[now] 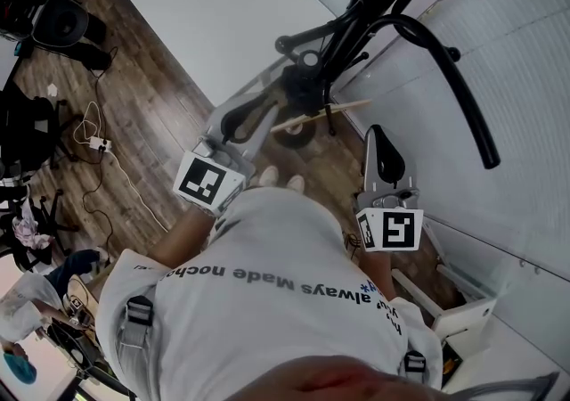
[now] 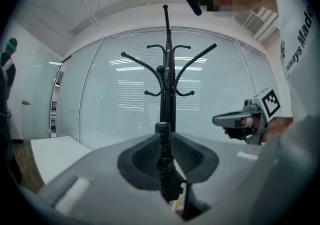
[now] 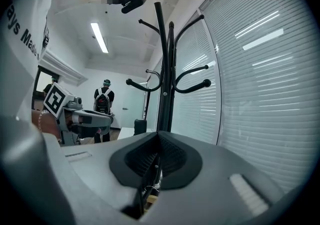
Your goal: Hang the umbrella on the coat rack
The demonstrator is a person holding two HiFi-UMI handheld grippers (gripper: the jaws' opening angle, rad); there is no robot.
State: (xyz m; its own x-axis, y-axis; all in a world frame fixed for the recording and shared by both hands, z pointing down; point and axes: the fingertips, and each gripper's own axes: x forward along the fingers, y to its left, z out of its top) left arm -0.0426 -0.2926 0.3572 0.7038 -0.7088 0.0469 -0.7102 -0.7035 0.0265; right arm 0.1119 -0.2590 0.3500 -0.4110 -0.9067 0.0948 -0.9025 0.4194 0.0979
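Closest to the head camera, a white shirt is filling the lower frame. Its print is running upside down and reading "always Made noch", the rest curving out of sight. The gripper views are catching only fragments of it at their edges.

Just beyond, the left gripper and the right gripper are each carrying a cube of black-and-white square markers. The left fingers are pinching the umbrella, a dark folded bundle whose capped end is standing up above the pads. Its lower part is dropping out of sight behind them, beside a sliver of pale wood. The right fingers are pressing together, the thin slit between them showing only dark blur.

A pale wooden rod is lying across the head view by the left fingertips; whether it belongs to the umbrella is hard to tell.

Past both grippers, the black coat rack is standing close in front of a glass wall with blinds. Open wooden floor is stretching away to the left, a white desk edging it. A person with a backpack is standing far off.
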